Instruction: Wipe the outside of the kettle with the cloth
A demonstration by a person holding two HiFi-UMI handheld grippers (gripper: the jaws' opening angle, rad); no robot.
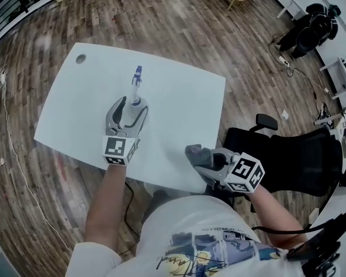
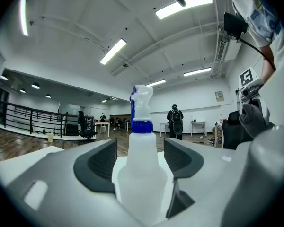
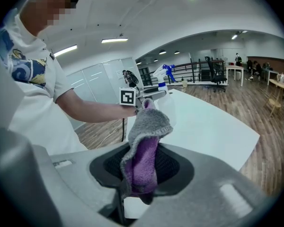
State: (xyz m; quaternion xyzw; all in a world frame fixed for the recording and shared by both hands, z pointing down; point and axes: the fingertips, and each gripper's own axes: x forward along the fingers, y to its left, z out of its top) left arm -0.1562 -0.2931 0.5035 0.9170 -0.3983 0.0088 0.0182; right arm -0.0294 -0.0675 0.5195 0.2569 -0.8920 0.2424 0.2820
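Preparatory step: left claw [image 1: 132, 105] stands apart around a translucent, blue-capped plastic spray bottle [image 2: 141, 167] mid-bench [image 1: 184, 91]; right claw [image 1: 197, 156] clamps a grey-and-purple terry cloth [image 3: 145, 126] (no kettle visible). Next move, probably: find the kettle.

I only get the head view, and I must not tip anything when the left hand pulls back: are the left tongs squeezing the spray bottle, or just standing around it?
Observer: The left gripper view shows the left tongs open; the spray bottle stands upright between them, with gaps beside its neck.
Operator: And what does the right hand have? From above it is a grey lump.
Observer: The right gripper view shows the right tongs shut on a cloth, grey outside and purple inside, its top flopping over.
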